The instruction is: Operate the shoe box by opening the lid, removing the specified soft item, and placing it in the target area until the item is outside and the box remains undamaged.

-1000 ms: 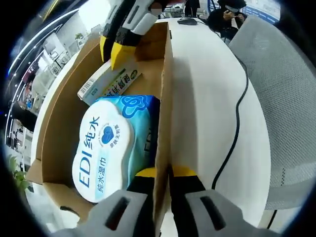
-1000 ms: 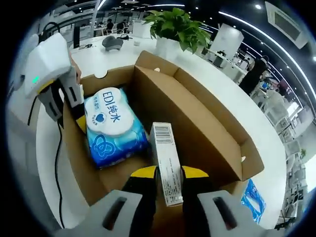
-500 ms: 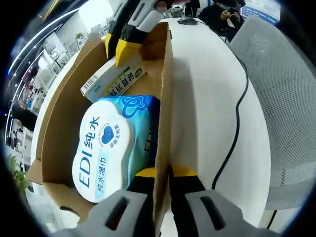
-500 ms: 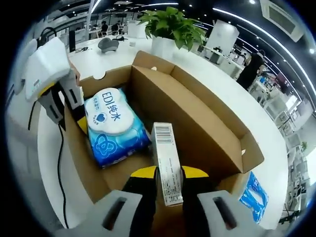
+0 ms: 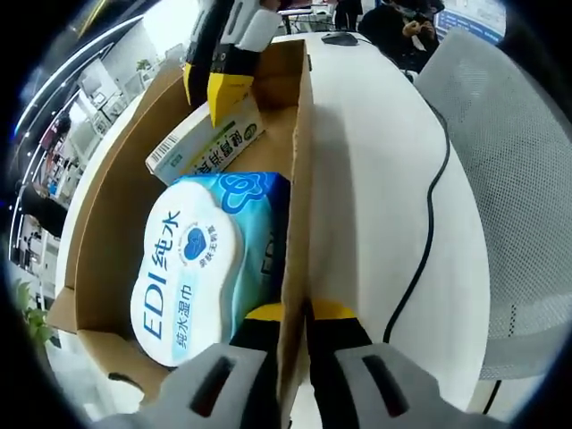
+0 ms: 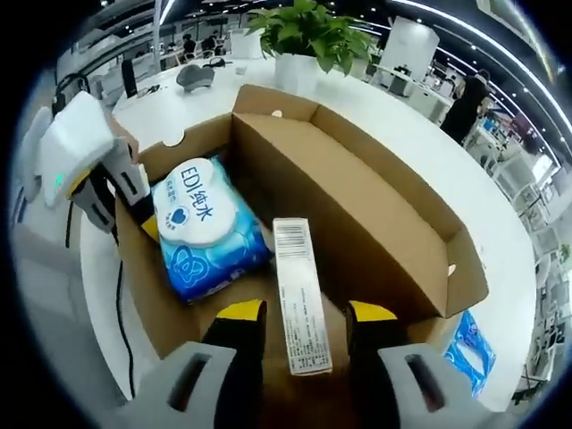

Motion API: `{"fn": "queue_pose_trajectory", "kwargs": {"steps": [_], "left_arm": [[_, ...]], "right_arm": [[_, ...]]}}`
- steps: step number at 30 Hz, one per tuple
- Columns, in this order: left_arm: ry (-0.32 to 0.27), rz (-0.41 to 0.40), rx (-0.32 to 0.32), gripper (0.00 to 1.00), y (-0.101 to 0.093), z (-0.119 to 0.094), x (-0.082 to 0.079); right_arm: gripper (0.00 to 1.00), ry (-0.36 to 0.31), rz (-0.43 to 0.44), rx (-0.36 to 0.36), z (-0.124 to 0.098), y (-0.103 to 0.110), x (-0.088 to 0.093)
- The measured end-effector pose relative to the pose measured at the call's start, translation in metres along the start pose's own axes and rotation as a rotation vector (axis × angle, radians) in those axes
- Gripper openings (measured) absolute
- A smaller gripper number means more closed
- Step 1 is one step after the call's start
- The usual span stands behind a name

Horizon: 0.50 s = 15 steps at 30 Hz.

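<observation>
The EDI wet-wipe pack (image 6: pixel 204 226) is lying flat inside the open shoe box (image 6: pixel 357 210), long axis running away from your right gripper (image 6: pixel 306 315), whose open jaws are straddling the slim carton (image 6: pixel 300 295). Your left gripper (image 5: pixel 298 313) is pinching the box wall beside the pack.

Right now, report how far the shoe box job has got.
Done: the shoe box is open. In hand: the left gripper clamps its side wall; the right gripper has its jaws open around a slim carton. Left: the soft wipes pack lies inside the box, not yet lifted out or placed.
</observation>
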State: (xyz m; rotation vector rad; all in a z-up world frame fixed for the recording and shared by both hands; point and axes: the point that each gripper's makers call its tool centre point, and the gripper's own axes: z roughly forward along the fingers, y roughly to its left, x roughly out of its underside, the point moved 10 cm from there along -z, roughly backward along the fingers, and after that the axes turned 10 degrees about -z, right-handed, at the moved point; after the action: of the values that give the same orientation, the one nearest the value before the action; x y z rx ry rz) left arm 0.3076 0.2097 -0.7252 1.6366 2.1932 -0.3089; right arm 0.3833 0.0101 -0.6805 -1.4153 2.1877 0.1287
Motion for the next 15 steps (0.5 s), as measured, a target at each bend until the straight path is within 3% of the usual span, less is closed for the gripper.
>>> {"fn": "queue_pose_trajectory", "kwargs": {"steps": [3,9,11,15], "left_arm": [[-0.002,0.003,-0.001,0.04,0.0,0.0,0.0],[-0.002,0.003,-0.001,0.04,0.0,0.0,0.0],[-0.002,0.003,-0.001,0.04,0.0,0.0,0.001],[-0.003,0.004,-0.001,0.04,0.0,0.0,0.0]], "right_arm": [[0.36,0.057,0.013,-0.086,0.007,0.0,-0.003],[0.36,0.162,-0.004,-0.167,0.021,-0.006,-0.015],[0.36,0.212,0.007,-0.181,0.026,-0.01,-0.015],[0.36,0.238,0.007,-0.198,0.037,-0.013,-0.016]]}}
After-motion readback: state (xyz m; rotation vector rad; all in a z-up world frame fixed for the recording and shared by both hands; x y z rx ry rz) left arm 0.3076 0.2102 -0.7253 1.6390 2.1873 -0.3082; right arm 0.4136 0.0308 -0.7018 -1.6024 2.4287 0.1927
